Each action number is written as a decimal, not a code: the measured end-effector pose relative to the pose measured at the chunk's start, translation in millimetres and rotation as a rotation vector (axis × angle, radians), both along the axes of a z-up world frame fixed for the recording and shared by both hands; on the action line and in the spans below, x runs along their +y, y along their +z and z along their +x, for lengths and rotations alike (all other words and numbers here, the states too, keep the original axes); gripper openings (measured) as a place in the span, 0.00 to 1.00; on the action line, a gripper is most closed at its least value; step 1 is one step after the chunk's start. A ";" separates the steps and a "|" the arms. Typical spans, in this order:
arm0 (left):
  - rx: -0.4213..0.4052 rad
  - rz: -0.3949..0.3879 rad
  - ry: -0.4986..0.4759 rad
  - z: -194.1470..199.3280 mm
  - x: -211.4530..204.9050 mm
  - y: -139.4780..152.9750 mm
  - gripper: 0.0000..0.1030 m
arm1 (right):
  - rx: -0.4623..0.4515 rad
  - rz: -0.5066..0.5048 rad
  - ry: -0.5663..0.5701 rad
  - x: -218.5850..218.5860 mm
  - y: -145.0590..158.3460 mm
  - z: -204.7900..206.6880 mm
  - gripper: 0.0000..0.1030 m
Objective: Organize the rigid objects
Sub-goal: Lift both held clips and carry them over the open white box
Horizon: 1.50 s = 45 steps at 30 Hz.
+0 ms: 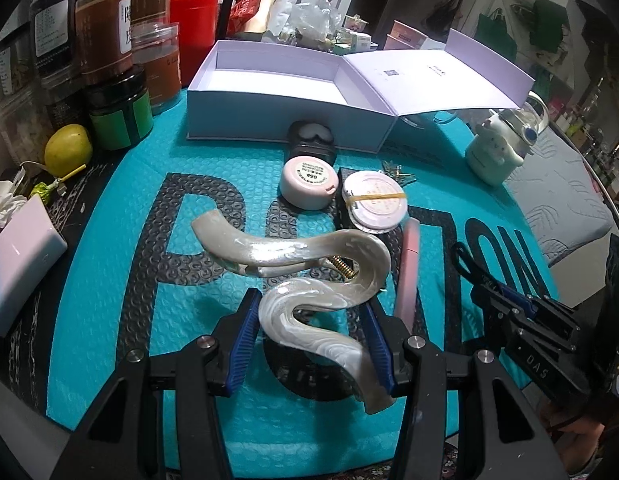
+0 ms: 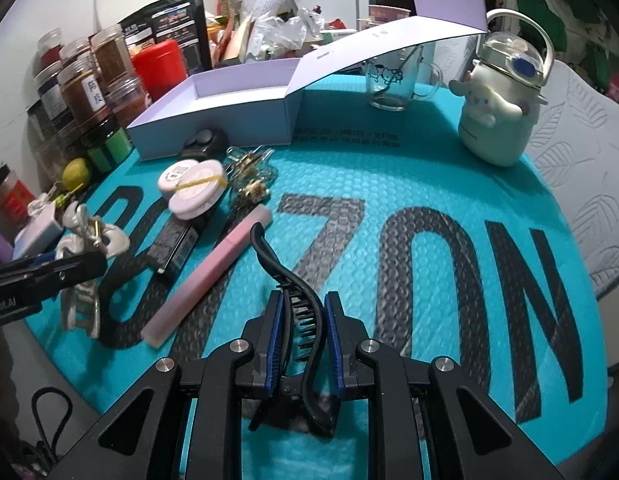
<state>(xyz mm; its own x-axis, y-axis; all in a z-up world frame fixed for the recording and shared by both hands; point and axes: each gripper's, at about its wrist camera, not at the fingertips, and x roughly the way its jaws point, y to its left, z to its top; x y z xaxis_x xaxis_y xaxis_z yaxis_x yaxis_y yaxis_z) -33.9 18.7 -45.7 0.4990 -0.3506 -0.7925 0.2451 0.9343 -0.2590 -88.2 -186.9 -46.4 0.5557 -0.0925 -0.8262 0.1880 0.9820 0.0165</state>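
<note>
My left gripper is shut on a large pearly white wavy hair claw, lifted over the teal mat. My right gripper is shut on a black toothed hair clip, also seen at the right of the left wrist view. An open, empty white box stands at the back of the mat. In front of it lie a black case, a pink round compact, a rubber-banded white compact, a black flat box and a pink stick.
Jars, a red canister and a lime crowd the left. A white cartoon bottle and a glass mug stand at the back right. Metal hair clips lie by the compacts. A white device sits at left.
</note>
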 end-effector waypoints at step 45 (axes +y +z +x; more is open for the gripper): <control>-0.195 0.003 -0.040 80.9 -38.1 75.5 0.48 | -0.110 0.077 0.229 -4.3 60.2 80.0 0.19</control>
<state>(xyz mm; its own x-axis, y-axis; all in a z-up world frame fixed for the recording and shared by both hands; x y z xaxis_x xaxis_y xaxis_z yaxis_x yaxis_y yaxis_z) 46.9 -19.4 29.7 0.6287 -0.3715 -0.6831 0.3275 0.9233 -0.2007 -8.1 -191.1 13.8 0.6421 0.1066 -0.7592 -0.0457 0.9938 0.1009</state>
